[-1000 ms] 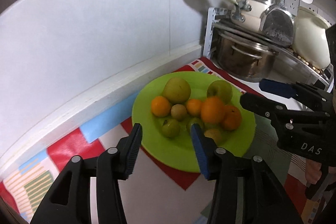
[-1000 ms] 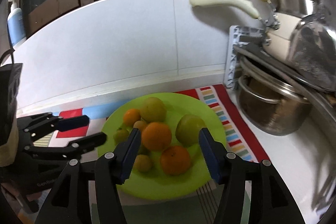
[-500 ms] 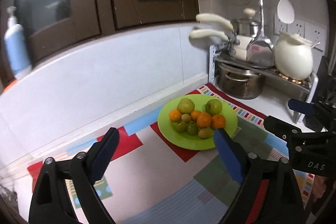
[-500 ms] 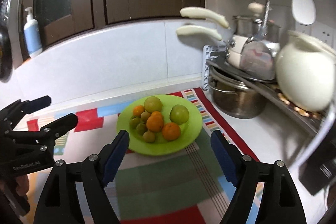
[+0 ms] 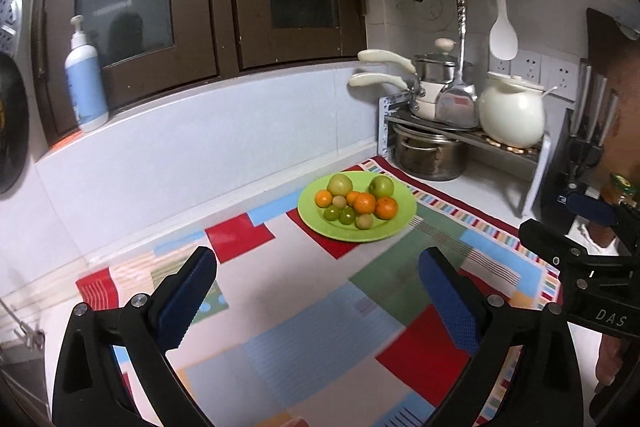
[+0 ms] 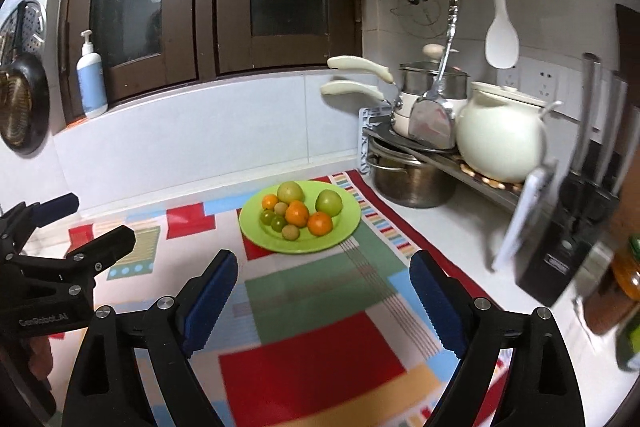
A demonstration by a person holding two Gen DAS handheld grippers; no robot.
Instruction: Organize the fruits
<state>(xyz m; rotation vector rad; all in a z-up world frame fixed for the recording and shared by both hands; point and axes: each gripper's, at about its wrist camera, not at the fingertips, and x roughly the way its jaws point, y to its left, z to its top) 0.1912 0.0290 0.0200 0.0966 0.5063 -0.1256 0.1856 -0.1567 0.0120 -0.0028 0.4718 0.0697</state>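
Note:
A green plate (image 5: 396, 227) (image 6: 344, 231) sits at the far end of a colourful mat and holds several fruits: oranges (image 5: 386, 207) (image 6: 320, 223), two large green apples (image 5: 381, 186) (image 6: 329, 202) and small green fruits (image 5: 347, 215). My left gripper (image 5: 318, 291) is open and empty, well back from the plate above the mat. My right gripper (image 6: 322, 287) is open and empty too, also back from the plate. Each gripper shows at the edge of the other's view.
A metal rack (image 5: 472, 143) with pots and a white ceramic pot (image 6: 500, 135) stands right of the plate. A knife block (image 6: 576, 227) and jars stand at the right. A white tiled ledge with a pump bottle (image 5: 86, 83) runs behind the mat.
Both grippers have pulled far back and up from the plate, and their jaws have opened wider. The fruits on the plate have not moved.

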